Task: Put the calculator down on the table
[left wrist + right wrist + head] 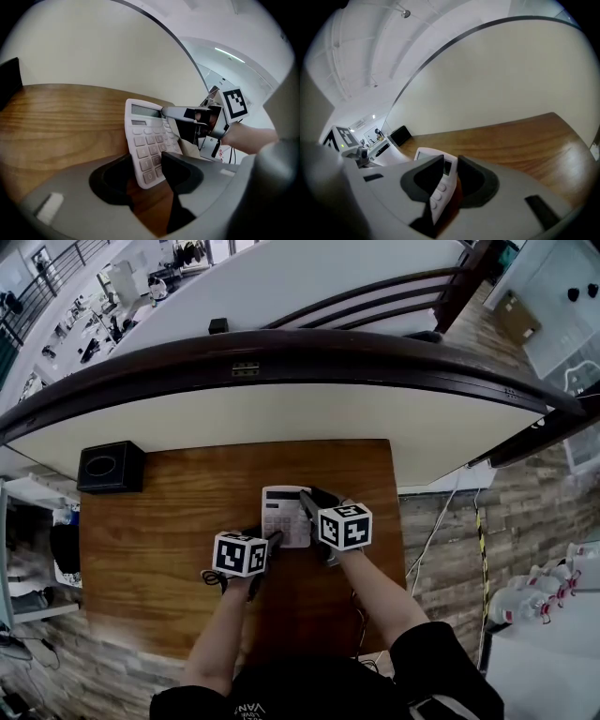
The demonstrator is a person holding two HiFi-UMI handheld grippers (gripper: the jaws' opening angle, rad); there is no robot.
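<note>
From the head view, the pale rectangular push-button calculator [284,513] lies about mid-way across the brown wooden table [150,540], its long axis running away from the person toward the far edge. The left gripper [274,540] sits at its near left corner and the right gripper [311,506] reaches over its right long side, so both are at the thing. In the left gripper view the jaws stand apart with the calculator's near corner lying loose between them. Neither pad presses on it, and bare wood shows just below that corner. Across the display end, a grey finger of the right gripper lies on top. In the right gripper view the calculator is seen almost edge-on between the jaws, which appear to pinch it across its thickness. Whether the whole underside already rests flat on the wood is not clear. Letting go looks to fall to the right gripper, which would then draw back sideways off that long edge.
</note>
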